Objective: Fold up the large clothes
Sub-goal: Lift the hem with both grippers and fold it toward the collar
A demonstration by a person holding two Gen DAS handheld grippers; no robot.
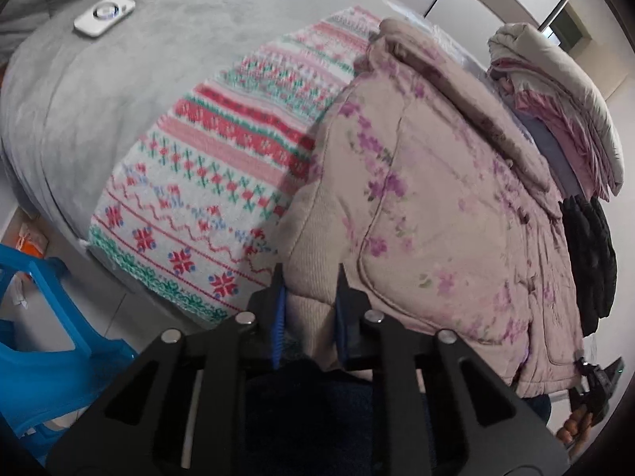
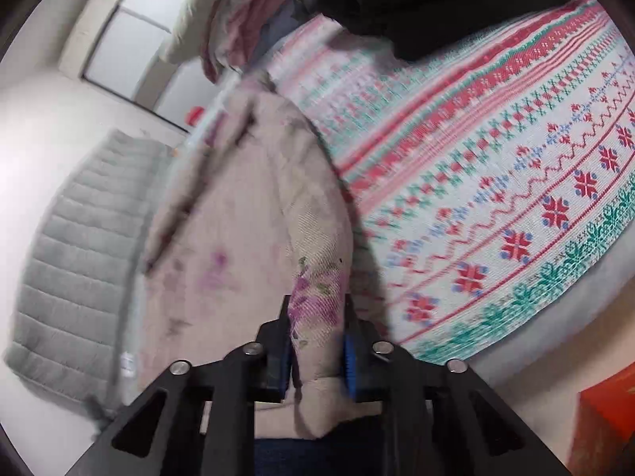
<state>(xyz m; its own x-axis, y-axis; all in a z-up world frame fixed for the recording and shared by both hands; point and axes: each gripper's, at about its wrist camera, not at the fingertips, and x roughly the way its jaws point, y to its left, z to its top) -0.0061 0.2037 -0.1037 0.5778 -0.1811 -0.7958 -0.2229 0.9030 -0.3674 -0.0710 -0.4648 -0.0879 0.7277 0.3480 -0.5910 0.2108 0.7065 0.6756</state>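
From the left wrist, the left tongs (image 1: 309,297) are clenched on the ribbed knit cuff or hem of a padded floral jacket (image 1: 436,214), which lies on a bed (image 1: 99,127) covered in soft grey plush. The jacket is pale pink with purple flower sprays, quilted and puffy, bunched up more than flat. Under it lies a knit blanket (image 1: 206,182) in red, green and white bands. A stack of folded clothes (image 1: 555,107) sits beyond, with a black garment (image 1: 591,261) hanging beside it. A white phone (image 1: 104,15) rests far off on the bed, and a blue plastic stool (image 1: 43,317) stands on the floor

From the right wrist, the right tongs (image 2: 317,341) grip another edge of the same jacket, the woven fabric pinched between blue pads. The picture is blurred. Judging by the lumpy shape, this jacket's folding is at an early stage: it is held at two points, and smoothing and the folds themselves seem still to come, while the stack suggests other pieces are done
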